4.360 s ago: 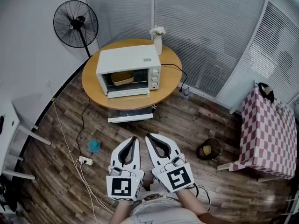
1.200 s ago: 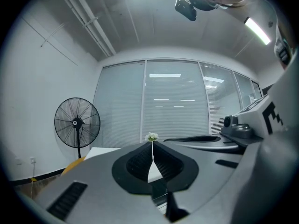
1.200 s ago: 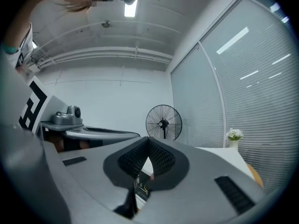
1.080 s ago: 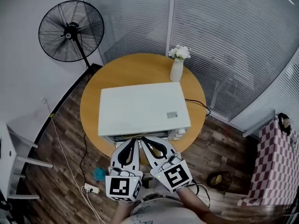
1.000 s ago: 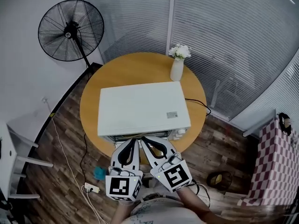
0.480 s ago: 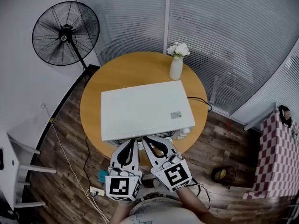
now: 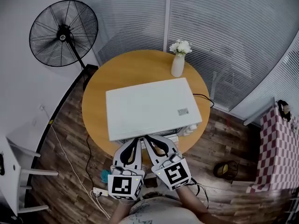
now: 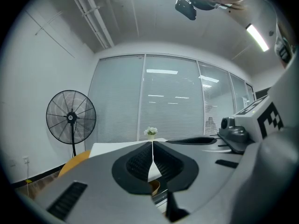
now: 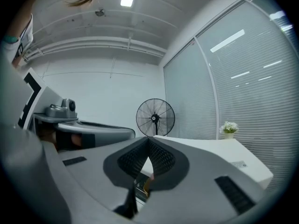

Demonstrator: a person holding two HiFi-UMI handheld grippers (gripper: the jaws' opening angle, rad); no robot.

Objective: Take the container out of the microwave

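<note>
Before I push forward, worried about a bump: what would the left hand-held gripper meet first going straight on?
Probably the white microwave, at its front top edge; the left hand-held gripper, jaws together, points there. The tan container shows lower. Depth is unclear.

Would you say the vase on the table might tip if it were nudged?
Probably tippy: the vase looks tall and narrow, with flowers on top. It looks like white ceramic, so likely fragile and smooth to grip.

We see a round wooden table [image 7: 140, 64] on dark plank floor [image 7: 65, 171], a black standing fan [image 7: 63, 34] by the white wall [image 7: 23, 78], blinds [image 7: 224, 36] over the windows, a checked tablecloth [image 7: 278, 157] to the right.
</note>
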